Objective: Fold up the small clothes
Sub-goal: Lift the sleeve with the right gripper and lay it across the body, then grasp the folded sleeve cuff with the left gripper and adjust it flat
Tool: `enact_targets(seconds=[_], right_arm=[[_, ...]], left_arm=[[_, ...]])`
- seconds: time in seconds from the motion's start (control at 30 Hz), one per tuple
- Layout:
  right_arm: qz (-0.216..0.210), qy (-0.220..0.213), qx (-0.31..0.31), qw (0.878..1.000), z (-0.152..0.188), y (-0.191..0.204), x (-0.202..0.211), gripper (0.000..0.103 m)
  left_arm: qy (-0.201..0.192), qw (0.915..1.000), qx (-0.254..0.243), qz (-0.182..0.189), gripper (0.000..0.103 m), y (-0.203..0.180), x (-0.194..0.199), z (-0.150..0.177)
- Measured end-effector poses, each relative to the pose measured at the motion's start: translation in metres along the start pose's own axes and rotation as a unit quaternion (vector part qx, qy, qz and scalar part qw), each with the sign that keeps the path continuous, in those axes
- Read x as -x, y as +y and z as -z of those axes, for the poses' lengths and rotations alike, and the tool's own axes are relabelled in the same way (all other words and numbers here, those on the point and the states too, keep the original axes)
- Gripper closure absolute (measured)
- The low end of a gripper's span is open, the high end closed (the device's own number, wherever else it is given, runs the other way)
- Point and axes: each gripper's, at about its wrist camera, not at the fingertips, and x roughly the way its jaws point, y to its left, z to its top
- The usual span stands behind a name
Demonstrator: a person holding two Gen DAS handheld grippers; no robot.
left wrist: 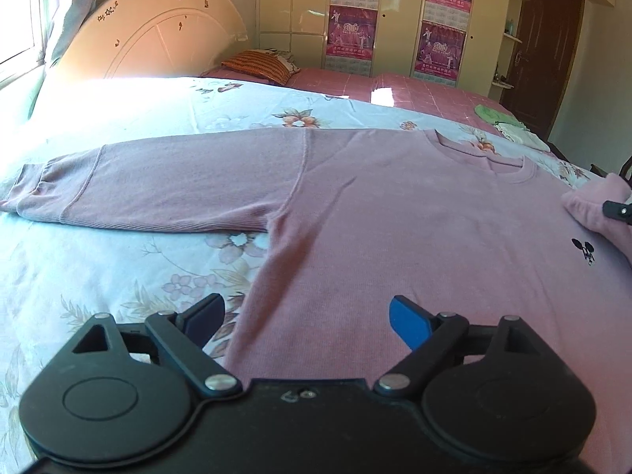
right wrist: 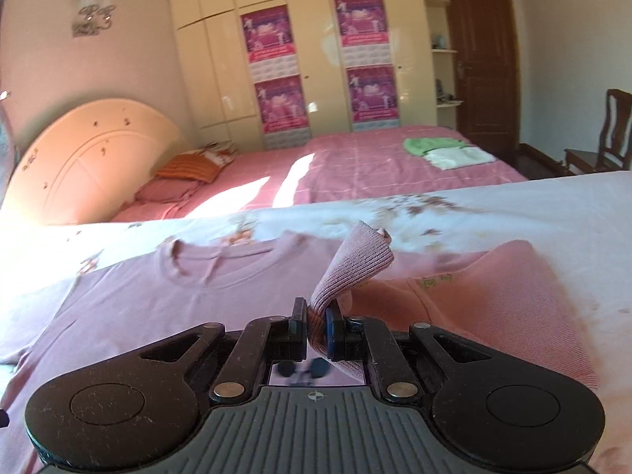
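Observation:
A mauve long-sleeved sweatshirt (left wrist: 395,217) lies flat, front up, on a pale floral sheet (left wrist: 118,268). Its left sleeve (left wrist: 158,185) stretches straight out to the left. A small black mouse logo (left wrist: 584,251) marks the chest. My left gripper (left wrist: 306,304) hovers open over the body's lower left side, nothing between its fingers. My right gripper (right wrist: 315,308) is shut on the other sleeve's ribbed cuff (right wrist: 355,264), holding it up over the sweatshirt (right wrist: 158,304). The left wrist view shows that gripper (left wrist: 616,209) with the bunched cuff at the far right edge.
A salmon-pink garment (right wrist: 493,300) lies on the sheet right of the sweatshirt. Folded green and white clothes (right wrist: 446,150) rest on the pink checked bedspread (right wrist: 355,173) behind. An orange pillow (left wrist: 256,63) and headboard (left wrist: 158,31) stand far left, a wooden chair (right wrist: 604,138) far right.

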Motion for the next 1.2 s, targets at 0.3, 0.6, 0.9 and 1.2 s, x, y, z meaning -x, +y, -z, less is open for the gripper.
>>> enact_targets(seconds=[0.3,0.6,0.9,1.2], right_arm=[[-0.043,0.06,0.084,0.994,0.045,0.105,-0.073,0.095],[-0.031,0.021,0.115,0.993,0.065,0.104,-0.045,0.055],[0.078,0.012,-0.014,0.997,0.059,0.001,0.021,0.059],[0.139,0.012,-0.154,0.978,0.071,-0.074,0.06,0.059]], left_arm=[[0.001,0.9993,0.033,0.019,0.019,0.06,-0.005,-0.006],[-0.007,0.9912,0.035,0.128,0.02,0.021,-0.036,-0.037],[0.047,0.9669,0.037,0.248,0.032,-0.093,-0.104,-0.06],[0.028,0.9851,-0.022,0.168,0.068,-0.143,-0.129,-0.065]])
